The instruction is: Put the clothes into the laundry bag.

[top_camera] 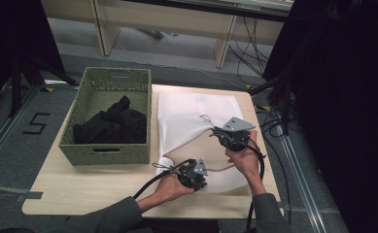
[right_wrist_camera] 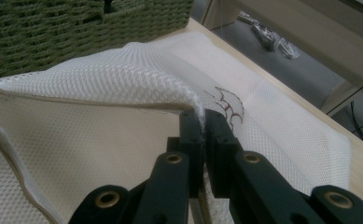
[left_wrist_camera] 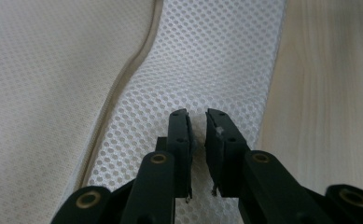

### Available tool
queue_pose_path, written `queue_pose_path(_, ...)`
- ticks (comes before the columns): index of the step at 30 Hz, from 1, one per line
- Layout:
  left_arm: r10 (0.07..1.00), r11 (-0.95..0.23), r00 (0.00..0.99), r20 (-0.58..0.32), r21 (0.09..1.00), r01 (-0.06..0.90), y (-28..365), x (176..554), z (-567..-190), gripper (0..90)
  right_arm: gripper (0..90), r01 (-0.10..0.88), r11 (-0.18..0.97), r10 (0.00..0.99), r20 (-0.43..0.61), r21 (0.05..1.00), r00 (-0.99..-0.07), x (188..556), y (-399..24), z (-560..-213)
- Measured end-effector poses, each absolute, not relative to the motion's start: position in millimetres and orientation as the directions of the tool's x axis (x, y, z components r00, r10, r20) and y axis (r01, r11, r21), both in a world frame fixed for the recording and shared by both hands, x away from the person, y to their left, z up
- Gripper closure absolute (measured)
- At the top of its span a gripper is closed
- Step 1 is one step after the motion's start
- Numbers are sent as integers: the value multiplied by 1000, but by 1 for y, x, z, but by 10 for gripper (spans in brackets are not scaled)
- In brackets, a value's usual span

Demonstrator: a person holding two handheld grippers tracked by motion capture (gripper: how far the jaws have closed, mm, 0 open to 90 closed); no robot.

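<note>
Left gripper (top_camera: 195, 173): we see our jaws slightly parted over the near edge of the white mesh bag (top_camera: 191, 121), nothing pinched between them; bare table (left_wrist_camera: 328, 93) lies just to their right.
Bag opening: in the left gripper view, its beige-trimmed rim (left_wrist_camera: 118, 88) curves away to the left of those jaws.
Right gripper (top_camera: 228, 138): we hold it clenched on the bag's upper mesh layer, lifting that layer off the lower one.
Bag logo (right_wrist_camera: 228, 105): a small dark printed mark just beyond the right gripper's tips.
Basket (top_camera: 110, 116): woven green, well to the left of both grippers, touching the bag's side.
Black clothes (top_camera: 113, 125): bundled inside the basket.
</note>
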State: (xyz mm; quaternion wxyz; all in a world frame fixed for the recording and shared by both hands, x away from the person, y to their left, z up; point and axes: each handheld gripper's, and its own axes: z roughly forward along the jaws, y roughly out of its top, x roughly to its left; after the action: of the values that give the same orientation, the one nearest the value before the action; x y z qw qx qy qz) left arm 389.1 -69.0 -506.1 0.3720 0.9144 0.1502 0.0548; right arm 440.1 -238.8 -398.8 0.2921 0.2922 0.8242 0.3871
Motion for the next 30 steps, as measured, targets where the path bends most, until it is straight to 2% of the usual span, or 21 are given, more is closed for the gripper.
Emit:
queue_pose_path(4, 332, -667, 943, -21, 701, 251, -68, 387, -505, 776, 874, 241, 519, 716, -263, 820, -647, 443, -240, -394)
queue_pose_path(5, 332, -667, 943, -21, 701, 251, -68, 387, -505, 768, 874, 267, 515, 720, -242, 815, -650, 442, -240, -393)
queue_pose_path(12, 330, -628, 943, -51, 734, 259, -54, 382, -486, 663, 874, 261, 518, 719, -250, 814, -648, 447, -240, -390)
queue_pose_path(17, 341, -608, 939, -43, 752, 255, -31, 378, -464, 584, 874, 262, 527, 713, -252, 808, -655, 449, -237, -392)
queue_pose_path(19, 363, -596, 930, -61, 752, 282, -15, 378, -453, 523, 874, 282, 527, 714, -237, 802, -659, 448, -236, -391)
queue_pose_path(22, 389, -590, 920, -38, 757, 281, 2, 375, -447, 456, 874, 274, 521, 718, -242, 808, -653, 448, -235, -392)
queue_pose_path(27, 387, -610, 922, -20, 744, 272, 23, 373, -440, 390, 874, 265, 538, 706, -256, 800, -661, 449, -235, -392)
queue_pose_path(28, 418, -591, 907, -47, 744, 311, 30, 372, -438, 375, 874, 257, 536, 706, -260, 804, -659, 450, -234, -393)
queue_pose_path(30, 429, -585, 903, -41, 749, 312, 35, 373, -435, 362, 874, 267, 540, 702, -252, 798, -666, 449, -234, -394)
